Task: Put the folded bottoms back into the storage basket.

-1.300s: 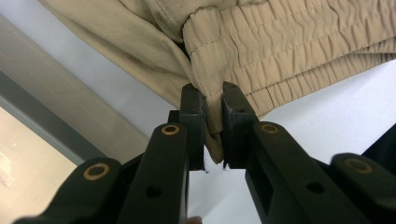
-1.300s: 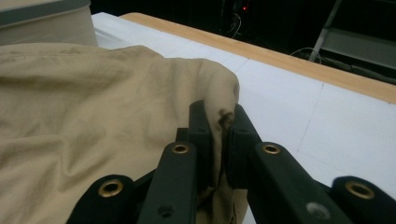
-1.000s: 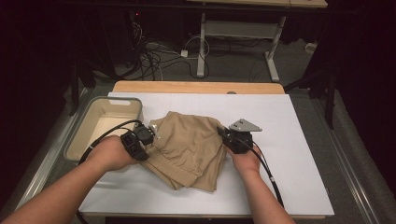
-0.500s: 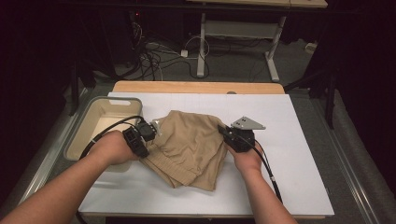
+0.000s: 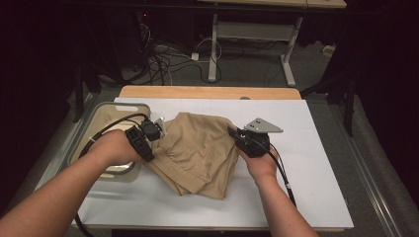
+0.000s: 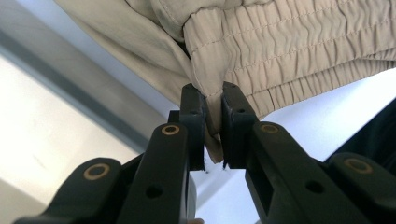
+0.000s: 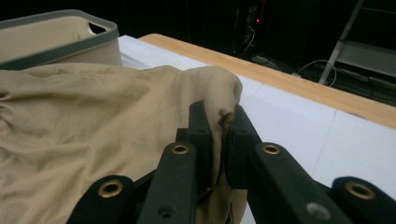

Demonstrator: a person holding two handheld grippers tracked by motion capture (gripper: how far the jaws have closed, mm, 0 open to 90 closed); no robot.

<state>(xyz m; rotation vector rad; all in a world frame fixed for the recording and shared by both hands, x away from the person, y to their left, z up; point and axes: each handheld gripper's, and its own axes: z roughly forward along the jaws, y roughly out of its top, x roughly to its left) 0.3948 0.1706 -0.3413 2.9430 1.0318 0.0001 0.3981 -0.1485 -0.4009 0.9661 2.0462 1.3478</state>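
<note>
High view: shorts (image 5: 197, 153) lie mid-table, nearer the left edge, beside the bin (image 5: 81, 143); left gripper (image 5: 159, 129) and right gripper (image 5: 233, 132) each clamp a side.
Left gripper view: jaws clenched on the waistband (image 6: 280, 46); thin bite, could slip under pull.
Right gripper view: jaws pinch a fabric fold (image 7: 219, 93); uneven lift may bunch or drop it.
</note>
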